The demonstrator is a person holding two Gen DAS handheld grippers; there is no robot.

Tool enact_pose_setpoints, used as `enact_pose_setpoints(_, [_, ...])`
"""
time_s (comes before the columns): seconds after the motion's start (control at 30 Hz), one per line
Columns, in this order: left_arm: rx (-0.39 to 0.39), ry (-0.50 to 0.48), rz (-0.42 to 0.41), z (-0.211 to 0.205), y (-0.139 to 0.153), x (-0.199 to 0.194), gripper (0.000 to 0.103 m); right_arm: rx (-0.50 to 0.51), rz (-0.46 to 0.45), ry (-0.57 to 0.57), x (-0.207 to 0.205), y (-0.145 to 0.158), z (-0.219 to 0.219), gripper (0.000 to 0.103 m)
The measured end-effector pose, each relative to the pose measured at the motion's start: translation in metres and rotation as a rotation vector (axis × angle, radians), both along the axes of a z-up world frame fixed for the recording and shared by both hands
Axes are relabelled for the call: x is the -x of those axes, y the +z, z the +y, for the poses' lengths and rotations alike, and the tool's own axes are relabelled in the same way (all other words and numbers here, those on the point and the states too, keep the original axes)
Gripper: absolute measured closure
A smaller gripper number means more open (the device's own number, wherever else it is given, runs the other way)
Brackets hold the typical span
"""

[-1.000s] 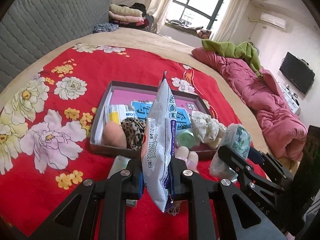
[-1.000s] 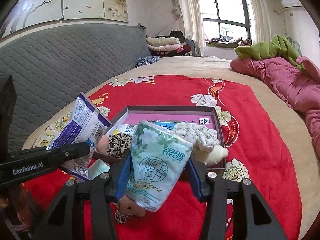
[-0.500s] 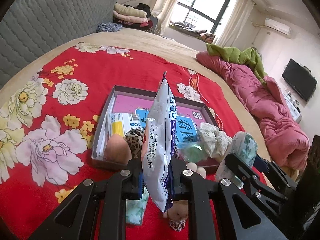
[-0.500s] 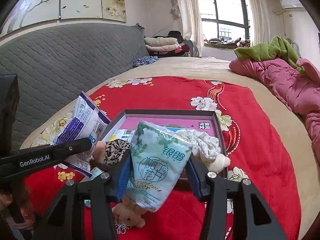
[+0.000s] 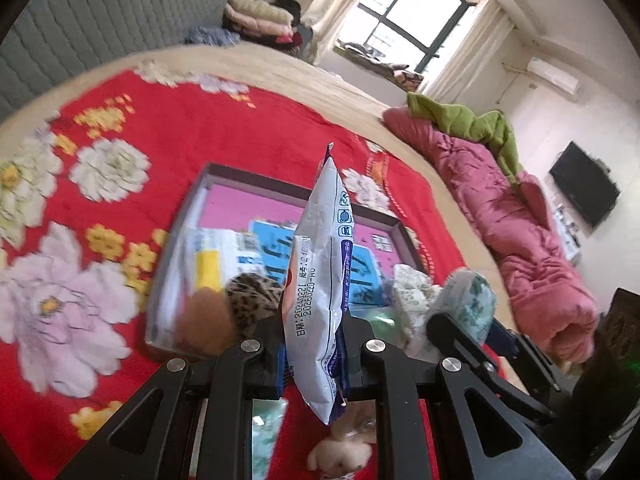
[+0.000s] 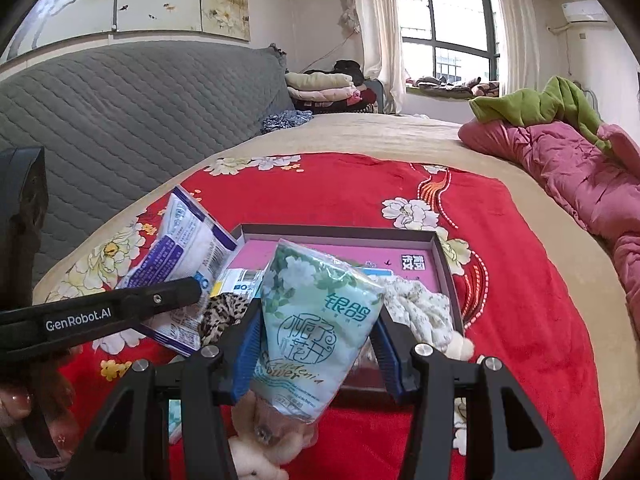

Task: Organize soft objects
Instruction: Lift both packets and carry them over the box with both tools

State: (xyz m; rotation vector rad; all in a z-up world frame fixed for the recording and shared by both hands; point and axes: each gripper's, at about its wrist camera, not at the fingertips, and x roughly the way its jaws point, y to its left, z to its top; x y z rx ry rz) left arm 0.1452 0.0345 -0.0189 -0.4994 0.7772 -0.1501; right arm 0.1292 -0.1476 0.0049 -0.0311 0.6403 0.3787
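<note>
Fingers of your left gripper (image 5: pixel 314 354) pinch the white packet (image 5: pixel 320 280), while your right gripper (image 6: pixel 316 354) clamps the tissue pack (image 6: pixel 316 320) above the box (image 6: pixel 444 264).

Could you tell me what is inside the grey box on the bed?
The box holds a leopard-print piece, a floral cloth and flat packets over a pink bottom. The held packs cover its near part.

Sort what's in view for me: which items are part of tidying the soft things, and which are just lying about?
Part of the job:
- white and blue packet in the left gripper
- green tissue pack in the right gripper
- shallow box
- leopard-print piece
- floral cloth
- small plush toy

Lying about:
- pink quilt
- green blanket
- folded bedding pile
</note>
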Motion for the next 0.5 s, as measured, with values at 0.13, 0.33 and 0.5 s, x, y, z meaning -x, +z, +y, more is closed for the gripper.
enact_pose_setpoints(0.13, [0.053,-0.019,0.012,0.002,-0.010,-0.014,0.085,0.011,-0.011,-0.008,-0.009,0.000,0.004,0.052])
enact_pose_setpoints(0.33, [0.046,-0.036,0.060,0.002,-0.030,-0.034,0.085,0.011,-0.022,-0.020,-0.025,-0.002,0.011,0.052])
enact_pose_setpoints(0.5, [0.043,-0.047,0.085,0.005,-0.041,-0.042,0.085,0.034,-0.016,-0.006,-0.036,-0.008,0.023,0.052])
